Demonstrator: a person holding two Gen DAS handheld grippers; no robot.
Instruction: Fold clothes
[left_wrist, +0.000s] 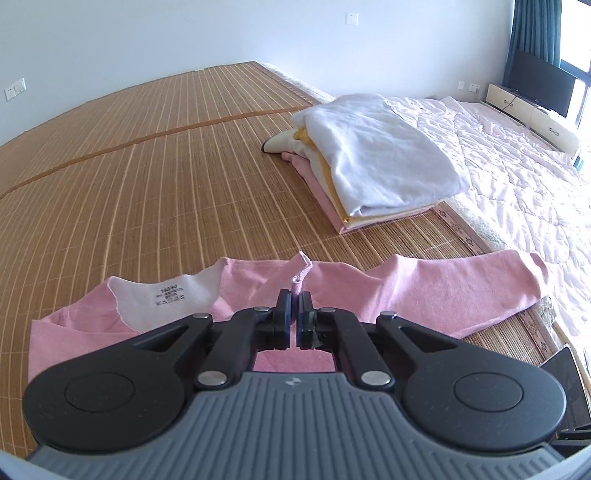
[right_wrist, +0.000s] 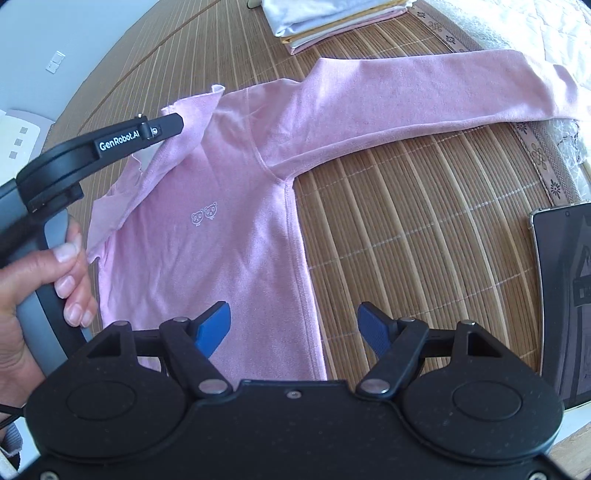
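Nearest us, our right gripper (right_wrist: 293, 325) hovered with its jaws spread wide and holding nothing, above the lower side seam of the pink shirt (right_wrist: 229, 206). Beside it our left hand (right_wrist: 40, 280) carried the left gripper (left_wrist: 294, 314), whose jaws were pinched tight on a raised tuck of the shirt's fabric near the neckline. The shirt lay front up on the bamboo mat (left_wrist: 147, 166), body flat, one sleeve (right_wrist: 424, 88) stretched sideways toward the mat's edge; no fold in it was yet visible. A dark phone (right_wrist: 565, 295) rested on the mat to the right. Farther off stood a stack of folded clothes (left_wrist: 369, 166), white on top, yellow and pink below, next to a pale quilt (left_wrist: 517, 166). We judged several garments finished and this shirt barely begun: sleeves and body remained to be folded.
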